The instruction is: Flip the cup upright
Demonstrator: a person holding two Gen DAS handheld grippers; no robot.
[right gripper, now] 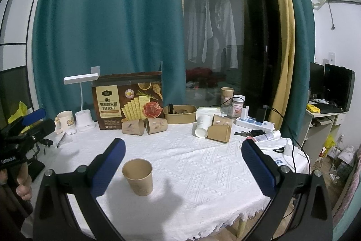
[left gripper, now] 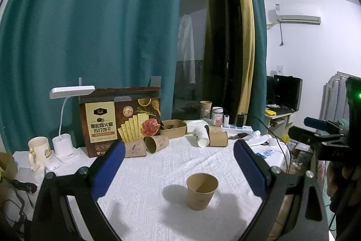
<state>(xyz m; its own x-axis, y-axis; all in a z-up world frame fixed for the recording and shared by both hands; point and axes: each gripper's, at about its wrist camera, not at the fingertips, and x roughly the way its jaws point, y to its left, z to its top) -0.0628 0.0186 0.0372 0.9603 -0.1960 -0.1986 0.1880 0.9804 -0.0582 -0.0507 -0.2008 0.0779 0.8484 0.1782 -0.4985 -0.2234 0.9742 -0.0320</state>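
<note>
A brown paper cup (left gripper: 202, 190) stands mouth up, its long axis vertical, on the white tablecloth (left gripper: 158, 173), so the flip looks done. It sits between the spread fingers of the left gripper (left gripper: 179, 164), which is nearer. The right gripper (right gripper: 183, 162), also spread and empty, has the cup beside its left finger.

- Left gripper (left gripper: 179, 160): jaws spread wide, blue pads facing each other, nothing between them.
- Right gripper (right gripper: 183, 159): jaws likewise wide apart, gripping nothing.
- Both are held level, side by side, above the counter's near edge.
</note>
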